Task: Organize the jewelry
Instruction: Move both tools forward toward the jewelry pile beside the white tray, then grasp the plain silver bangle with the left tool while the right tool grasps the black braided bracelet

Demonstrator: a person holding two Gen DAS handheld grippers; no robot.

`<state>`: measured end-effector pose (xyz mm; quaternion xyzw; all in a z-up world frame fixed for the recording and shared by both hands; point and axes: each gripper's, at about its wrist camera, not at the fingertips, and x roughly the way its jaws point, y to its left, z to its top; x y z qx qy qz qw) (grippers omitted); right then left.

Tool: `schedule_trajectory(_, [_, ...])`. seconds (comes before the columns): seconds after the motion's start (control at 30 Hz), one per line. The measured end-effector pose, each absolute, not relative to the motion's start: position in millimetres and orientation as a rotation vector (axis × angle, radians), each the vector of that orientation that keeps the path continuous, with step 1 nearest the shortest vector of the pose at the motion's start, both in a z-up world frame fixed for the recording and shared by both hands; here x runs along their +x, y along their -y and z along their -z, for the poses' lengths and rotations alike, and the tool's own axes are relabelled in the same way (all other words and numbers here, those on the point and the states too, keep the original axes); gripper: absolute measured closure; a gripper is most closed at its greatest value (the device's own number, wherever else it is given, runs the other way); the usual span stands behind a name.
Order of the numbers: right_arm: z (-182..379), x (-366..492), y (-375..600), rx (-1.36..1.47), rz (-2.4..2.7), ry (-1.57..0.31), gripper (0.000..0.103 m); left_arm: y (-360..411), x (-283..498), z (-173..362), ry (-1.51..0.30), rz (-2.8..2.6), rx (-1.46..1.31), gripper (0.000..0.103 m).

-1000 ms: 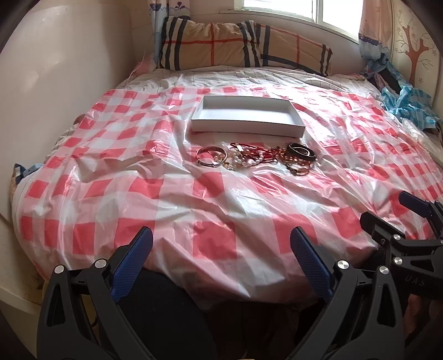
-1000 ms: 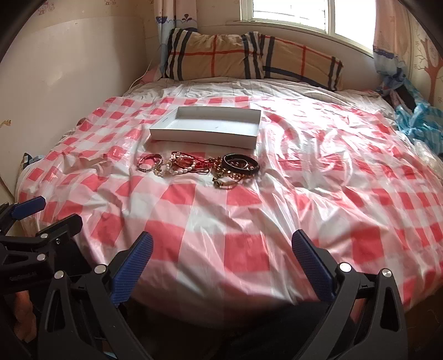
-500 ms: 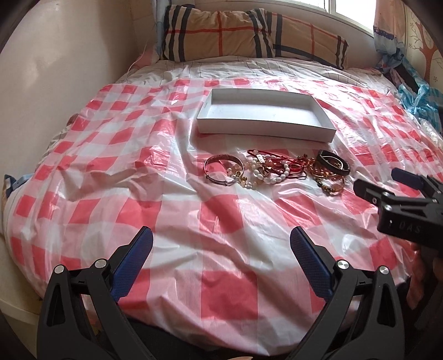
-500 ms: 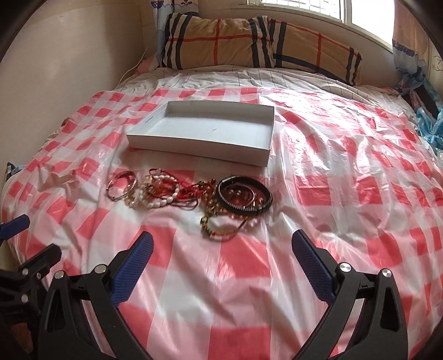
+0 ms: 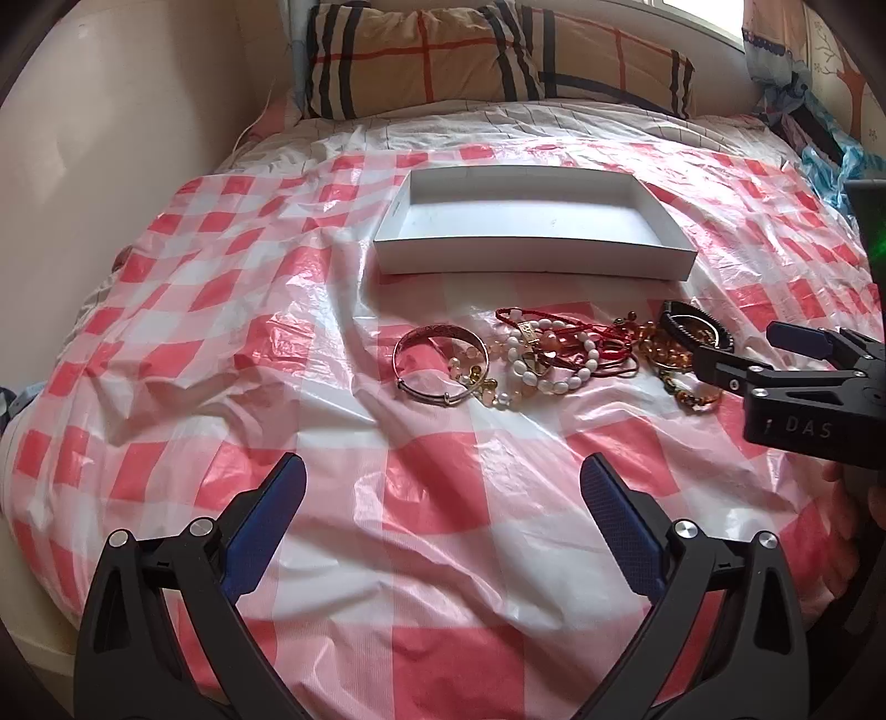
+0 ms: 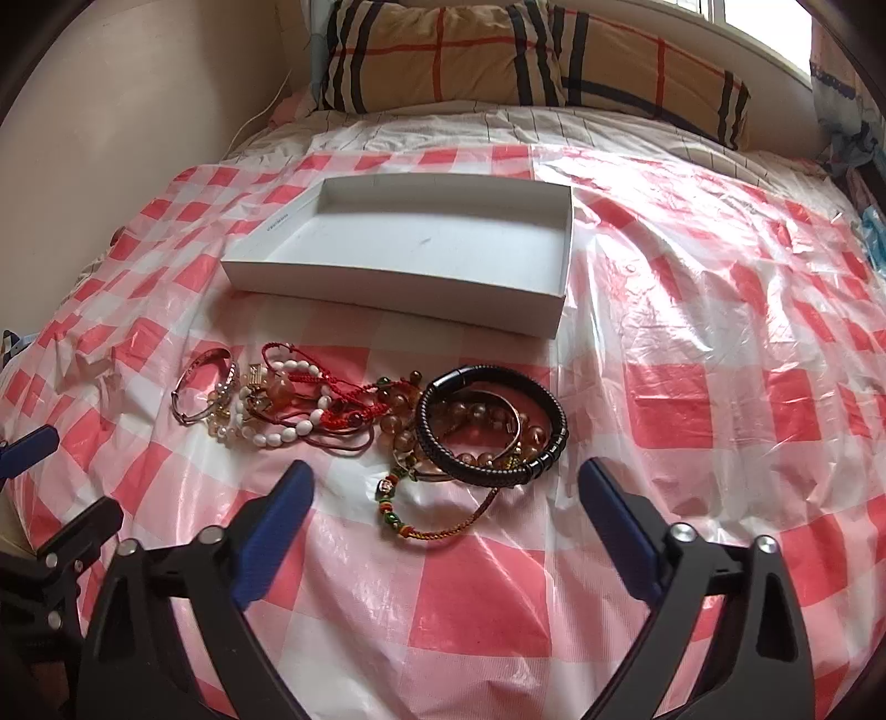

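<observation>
Both tongs (image 5: 440, 498) (image 6: 446, 498) have neared the jewelry (image 6: 365, 415), empty and agape, the right narrowing; only its view shows the green-beaded cord (image 6: 437, 523) whole.

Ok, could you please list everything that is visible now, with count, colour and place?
white box: one, white, empty, on the bed behind the jewelry
black bracelet: one, black braided, right end of the jewelry pile
silver bangle: one, silver, left end of the pile
white bead bracelet: one, white, middle of the pile
red cords: count unclear, red, tangled in the middle
amber beads: count unclear, inside the black bracelet
checked sheet: one, red and white, covers the bed
pillows: two, tan plaid, at the head
left hand-held gripper: open, empty
right hand-held gripper: open, empty
</observation>
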<state>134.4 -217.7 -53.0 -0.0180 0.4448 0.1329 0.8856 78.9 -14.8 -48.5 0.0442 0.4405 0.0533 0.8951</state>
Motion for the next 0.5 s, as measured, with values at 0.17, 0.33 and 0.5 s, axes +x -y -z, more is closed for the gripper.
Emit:
schedule_trajectory(0.17, [62.7, 146.5, 220.8, -0.004, -0.306, -0.973, 0.025, -1.8, 103.0, 52.8, -0.930, -0.098, 0.067, 0.008])
schedule_trajectory(0.33, [68.5, 163.6, 222.5, 0.008, -0.311, -0.996, 0.025, -10.1, 132.2, 60.6, -0.955, -0.065, 0.057, 0.008])
schedule_trajectory(0.5, [80.5, 184.1, 222.4, 0.027, -0.343, -1.048, 0.025, -5.1, 163.8, 69.0, -0.968, -0.053, 0.096, 0.008])
